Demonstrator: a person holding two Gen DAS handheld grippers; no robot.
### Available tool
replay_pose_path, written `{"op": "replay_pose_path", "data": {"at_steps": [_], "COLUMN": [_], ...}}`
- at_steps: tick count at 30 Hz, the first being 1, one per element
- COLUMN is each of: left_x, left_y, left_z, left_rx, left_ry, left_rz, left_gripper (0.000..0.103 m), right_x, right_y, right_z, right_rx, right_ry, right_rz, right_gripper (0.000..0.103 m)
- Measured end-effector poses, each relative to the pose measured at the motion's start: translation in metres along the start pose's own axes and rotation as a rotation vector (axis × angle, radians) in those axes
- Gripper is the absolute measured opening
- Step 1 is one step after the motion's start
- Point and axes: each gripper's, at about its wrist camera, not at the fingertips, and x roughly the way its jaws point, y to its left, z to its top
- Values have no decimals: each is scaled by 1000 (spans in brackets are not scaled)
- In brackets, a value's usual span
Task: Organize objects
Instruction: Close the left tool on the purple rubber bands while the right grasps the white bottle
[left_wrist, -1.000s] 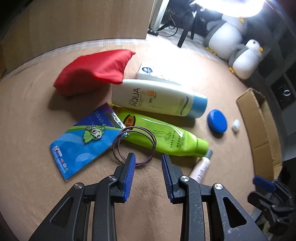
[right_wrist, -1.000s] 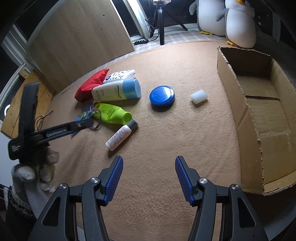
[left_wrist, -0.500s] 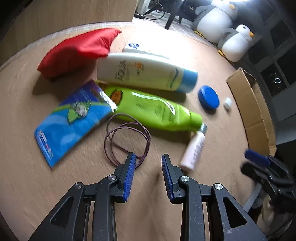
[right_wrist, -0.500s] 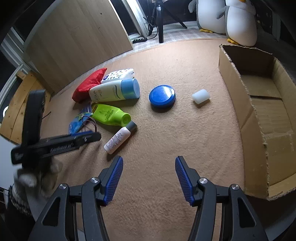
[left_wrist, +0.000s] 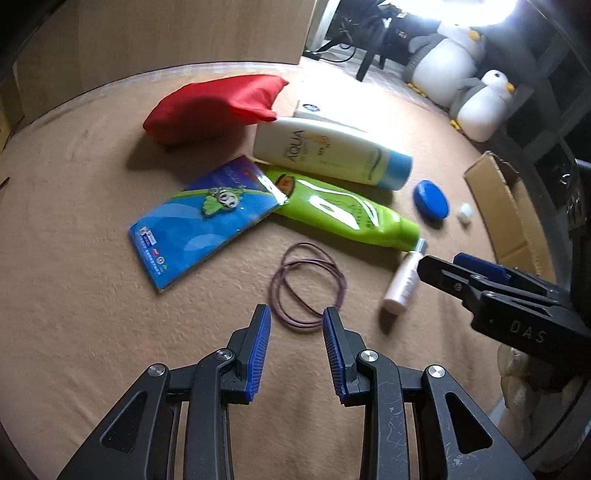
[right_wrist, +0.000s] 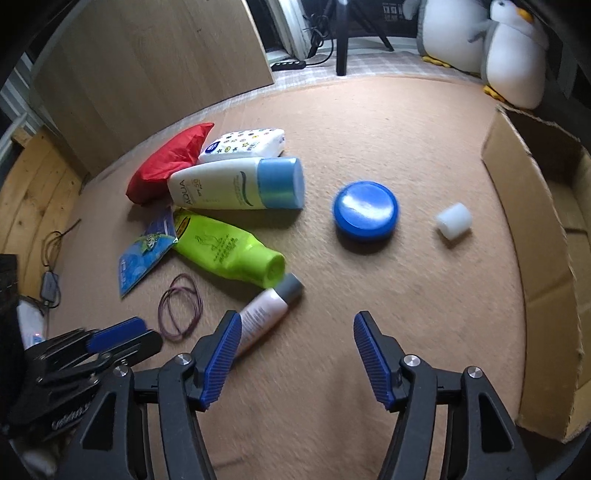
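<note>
Left wrist view: the left gripper (left_wrist: 296, 325) stands narrowly parted and empty, purple bands (left_wrist: 307, 284) just above it at centre. The right gripper (right_wrist: 297, 341) is opening, empty, the small tube (right_wrist: 266, 309) beside its left finger.

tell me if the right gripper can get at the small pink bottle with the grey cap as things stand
Probably yes. The right gripper is empty, its jaws opening, and the small pink bottle lies just ahead by its left finger, nothing on top. The green bottle crowds only the cap end.

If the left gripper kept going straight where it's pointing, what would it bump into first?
Probably the purple elastic bands, lying just ahead of the open, empty left gripper. Depth is hard to judge, so it might meet the carpet first.
</note>
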Motion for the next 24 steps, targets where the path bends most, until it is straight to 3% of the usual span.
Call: {"op": "replay_pose_path", "data": {"at_steps": [8, 10, 13, 14, 17, 24], "left_x": [24, 26, 31, 31, 35, 46], "left_y": [-12, -15, -20, -20, -23, -39], "left_z": [4, 6, 10, 11, 16, 27], "left_rx": [57, 68, 68, 67, 72, 113], "left_ry": [23, 23, 21, 21, 27, 42], "left_rz": [38, 42, 58, 65, 95, 188], "left_gripper": [35, 42, 61, 62, 63, 63], "right_x": [21, 22, 22, 22, 21, 19], "right_y": [24, 23, 15, 12, 3, -3], "right_z": [2, 0, -2, -1, 0, 1], "right_rx": [-130, -160, -194, -194, -208, -268], "right_ry": [74, 85, 104, 109, 120, 122], "right_rz": [-77, -91, -107, -106, -106, -111], "right_gripper": [61, 61, 61, 60, 49, 39]}}
